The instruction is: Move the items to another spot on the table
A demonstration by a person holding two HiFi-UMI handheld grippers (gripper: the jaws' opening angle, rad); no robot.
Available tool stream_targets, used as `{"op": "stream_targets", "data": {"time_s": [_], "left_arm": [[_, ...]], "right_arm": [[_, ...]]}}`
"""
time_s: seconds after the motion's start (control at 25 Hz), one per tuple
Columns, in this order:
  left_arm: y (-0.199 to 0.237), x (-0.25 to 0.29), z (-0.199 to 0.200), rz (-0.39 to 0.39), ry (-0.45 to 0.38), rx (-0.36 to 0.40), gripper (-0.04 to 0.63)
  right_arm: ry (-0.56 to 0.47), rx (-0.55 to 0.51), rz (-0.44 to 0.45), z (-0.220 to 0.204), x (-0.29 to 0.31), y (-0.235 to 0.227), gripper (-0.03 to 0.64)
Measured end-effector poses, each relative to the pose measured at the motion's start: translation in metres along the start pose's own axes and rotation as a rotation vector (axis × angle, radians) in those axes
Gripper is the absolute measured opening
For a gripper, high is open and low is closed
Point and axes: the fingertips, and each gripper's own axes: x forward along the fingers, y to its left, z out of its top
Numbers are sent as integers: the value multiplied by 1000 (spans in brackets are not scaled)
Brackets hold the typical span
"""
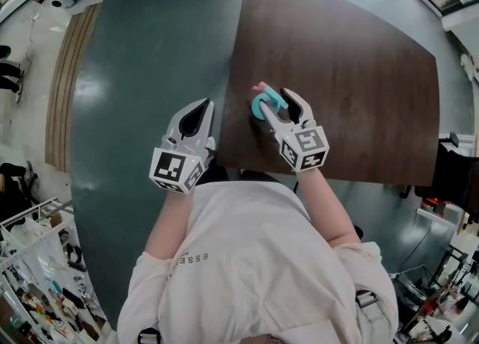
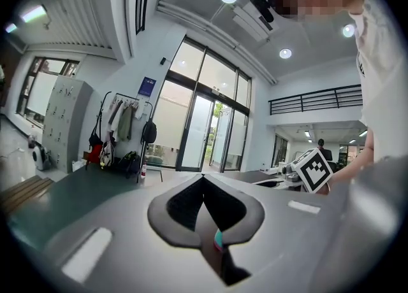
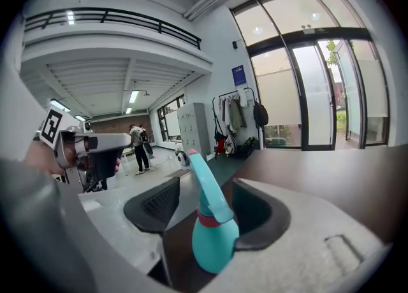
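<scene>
Mid-frame, our right gripper (image 1: 277,100) stands spread around the teal spray bottle (image 1: 262,105), upright on the brown board (image 1: 359,96). It is either just placed or awaiting pickup. Our left gripper (image 1: 199,106) is closed, empty.

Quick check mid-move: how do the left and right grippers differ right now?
The right gripper has its jaws apart with the teal spray bottle between them; the left gripper has its jaws meeting at the tips, empty. The right gripper is over the brown tabletop, the left gripper over the grey-green surface. Both carry a marker cube.
</scene>
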Motion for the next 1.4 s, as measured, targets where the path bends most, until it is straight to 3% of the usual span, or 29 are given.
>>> {"op": "stream_targets", "data": {"time_s": [0.16, 0.28, 0.48, 0.96, 1.12, 1.4], "left_arm": [[-16, -2, 16, 25, -37, -1, 9], [-34, -3, 29, 59, -78, 4, 9], [-72, -13, 28, 111, -109, -3, 9], [-100, -78, 0, 285, -128, -37, 9], [-125, -98, -8, 289, -124, -29, 9], [-197, -128, -29, 231, -121, -24, 9]], "right_arm": [[-64, -44, 45, 25, -22, 6, 238], [-128, -83, 21, 45, -47, -9, 225], [-153, -123, -18, 44, -82, -34, -6], [-129, -149, 149, 12, -104, 7, -8], [-119, -149, 164, -4, -128, 15, -8], [-114, -137, 106, -34, -207, 19, -9]]}}
